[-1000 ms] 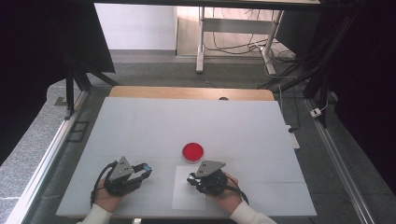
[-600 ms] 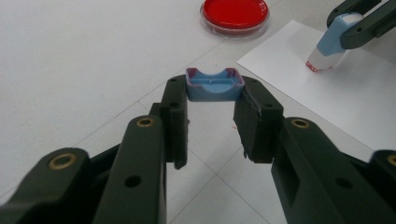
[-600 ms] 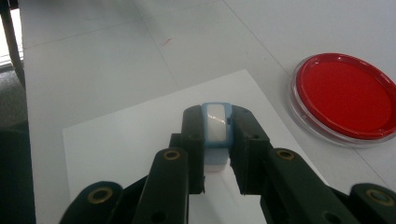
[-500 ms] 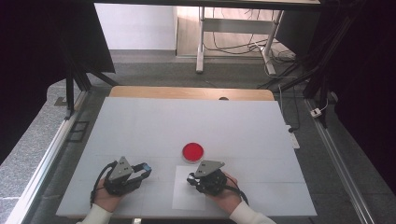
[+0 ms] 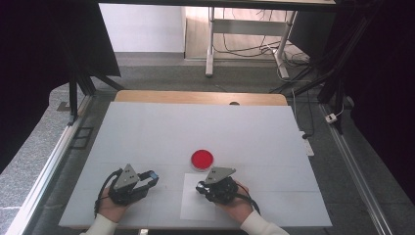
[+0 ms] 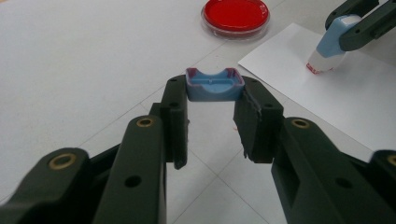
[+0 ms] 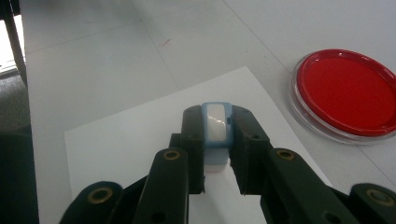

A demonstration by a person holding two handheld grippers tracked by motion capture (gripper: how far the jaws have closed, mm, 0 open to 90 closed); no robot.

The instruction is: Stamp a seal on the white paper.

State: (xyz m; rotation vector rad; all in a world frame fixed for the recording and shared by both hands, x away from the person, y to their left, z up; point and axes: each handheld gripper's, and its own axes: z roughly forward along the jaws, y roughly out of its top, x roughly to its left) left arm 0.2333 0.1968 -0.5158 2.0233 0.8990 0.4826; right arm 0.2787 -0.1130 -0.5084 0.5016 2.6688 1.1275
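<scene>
A: Start with the high view. What has changed since a second ago?

B: Nothing I can make out. My left tool [image 5: 147, 177] sits at seven o'clock on the white worktop [image 5: 195, 127] and my right tool [image 5: 203, 187] at six o'clock, both where they were. The red dish [image 5: 201, 158] lies just past the right tool, toward twelve, in the same spot. The sheet of paper [image 5: 193, 208] lies under my right tool, unmoved.

A: And the left gripper view?

B: My left tool [image 6: 212, 109] is closed on a small blue cap [image 6: 215, 85], pinched between the tips with its hollow side up and red stains along its rim. The red dish [image 6: 236, 16] shows at twelve o'clock. At two o'clock my right tool holds the blue stamp [image 6: 329, 46] with its red-stained end touching the paper [image 6: 336, 98].

A: The right gripper view?

B: My right tool [image 7: 216, 140] is clamped on the stamp [image 7: 216, 128], which stands between the tips over the paper [image 7: 140, 140]. The dish [image 7: 348, 93] sits at two o'clock, off the paper, close to its edge.
</scene>
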